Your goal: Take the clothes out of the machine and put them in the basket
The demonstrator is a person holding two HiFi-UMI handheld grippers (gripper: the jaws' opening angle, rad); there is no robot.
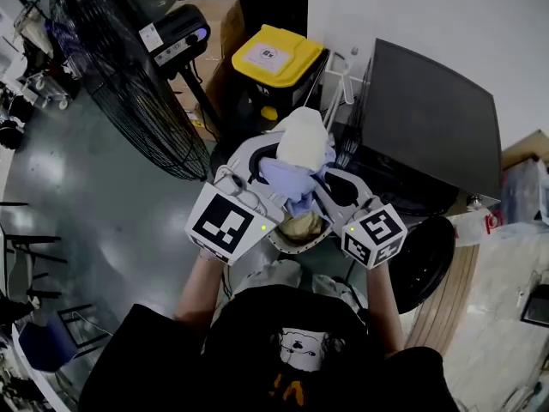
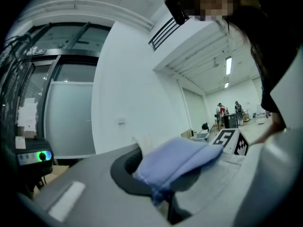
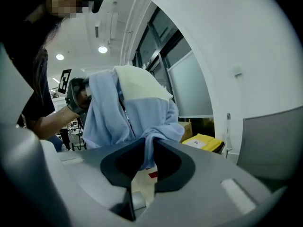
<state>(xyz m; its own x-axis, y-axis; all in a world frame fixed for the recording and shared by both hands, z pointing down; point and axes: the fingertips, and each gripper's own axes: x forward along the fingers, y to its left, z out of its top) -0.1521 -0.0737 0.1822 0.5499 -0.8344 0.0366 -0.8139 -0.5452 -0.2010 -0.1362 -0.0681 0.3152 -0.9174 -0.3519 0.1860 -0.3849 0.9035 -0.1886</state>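
Grey, glossy floor (image 1: 103,213) fills the left of the head view, with a large black fan (image 1: 129,84) standing on it and a black bin with a yellow lid (image 1: 276,57) behind. At the right stands the dark machine (image 1: 429,118), its round door (image 1: 425,269) swung open beside the person's right arm.

Just in front of the machine, a pale blue garment (image 1: 296,174) with a cream part on top hangs in the air between the 2 claws, clear of the drum. The left claw (image 1: 262,163) is clamped on 1 edge of the blue cloth (image 2: 180,162), which bunches over the jaws (image 2: 158,189). The right claw (image 1: 324,185) is clamped on another fold: its jaws (image 3: 144,160) pinch a narrow strip, and the rest of the garment (image 3: 142,117) rises above them toward the left claw.
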